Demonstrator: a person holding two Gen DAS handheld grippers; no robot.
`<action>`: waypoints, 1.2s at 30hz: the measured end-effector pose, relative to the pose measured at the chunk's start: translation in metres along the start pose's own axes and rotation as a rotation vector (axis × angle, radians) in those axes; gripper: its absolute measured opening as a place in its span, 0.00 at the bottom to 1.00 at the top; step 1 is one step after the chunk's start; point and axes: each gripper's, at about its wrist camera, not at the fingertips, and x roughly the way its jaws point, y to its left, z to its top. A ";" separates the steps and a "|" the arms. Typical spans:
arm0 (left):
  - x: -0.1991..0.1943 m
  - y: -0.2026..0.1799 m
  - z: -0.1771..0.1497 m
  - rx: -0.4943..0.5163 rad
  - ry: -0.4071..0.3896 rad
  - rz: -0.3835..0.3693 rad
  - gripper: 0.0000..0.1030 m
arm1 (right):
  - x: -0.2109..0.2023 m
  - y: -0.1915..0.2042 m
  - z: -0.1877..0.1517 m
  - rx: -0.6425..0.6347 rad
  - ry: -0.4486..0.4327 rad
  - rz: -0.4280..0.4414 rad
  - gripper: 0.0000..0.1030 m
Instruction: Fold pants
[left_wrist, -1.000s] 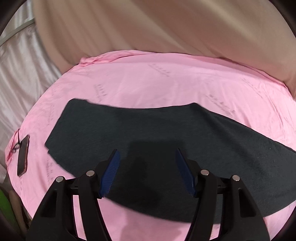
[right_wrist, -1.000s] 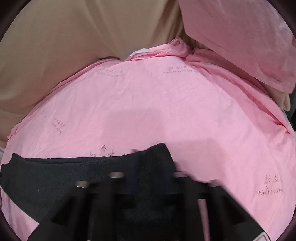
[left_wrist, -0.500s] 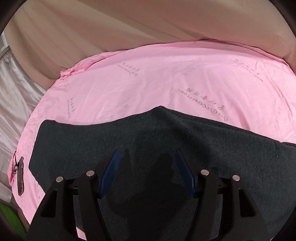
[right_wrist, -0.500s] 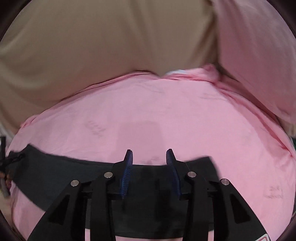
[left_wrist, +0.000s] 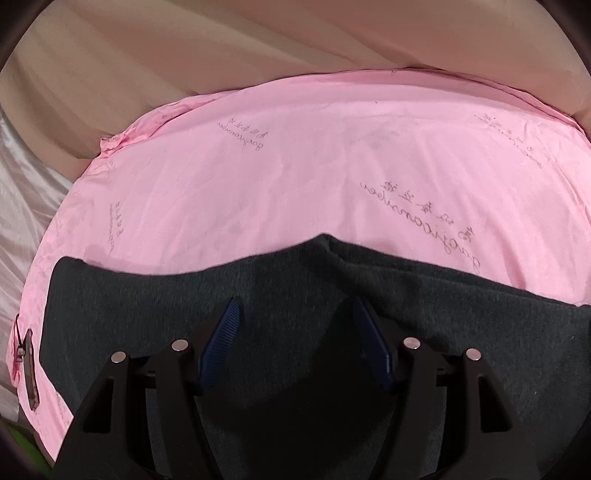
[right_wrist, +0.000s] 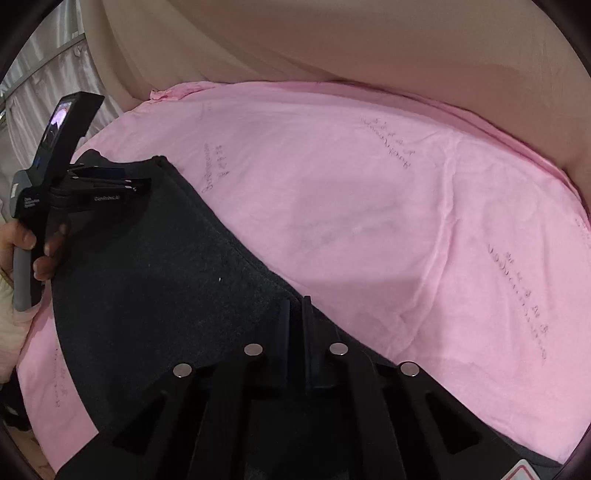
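The dark grey pants (left_wrist: 280, 288) lie flat on a pink sheet (left_wrist: 314, 166), folded lengthwise. My left gripper (left_wrist: 293, 308) is open, its blue pads (left_wrist: 221, 332) spread low over the pants' middle, holding nothing. In the right wrist view the pants (right_wrist: 147, 266) run from lower right to upper left. My right gripper (right_wrist: 295, 306) is shut on the pants' far edge near one end. The left gripper (right_wrist: 110, 184) shows there too, held by a hand at the pants' other end.
The pink sheet (right_wrist: 369, 203) covers a bed. Beige fabric (left_wrist: 258, 48) rises behind it. A dark phone-like object (left_wrist: 28, 373) lies at the sheet's left edge. Pale curtain (left_wrist: 22, 192) hangs at the left.
My right gripper has closed on the pants' edge and swung its view leftward. My left gripper has moved lower and closer over the pants, still open.
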 end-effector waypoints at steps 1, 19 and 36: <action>0.002 0.000 0.003 0.001 -0.007 0.007 0.61 | 0.003 -0.003 0.001 0.014 -0.002 0.001 0.03; -0.098 0.003 -0.031 0.060 -0.175 -0.019 0.68 | -0.202 -0.222 -0.269 0.908 -0.275 -0.392 0.45; -0.103 -0.061 -0.068 0.129 -0.099 -0.076 0.69 | -0.180 -0.269 -0.307 0.871 -0.132 -0.385 0.02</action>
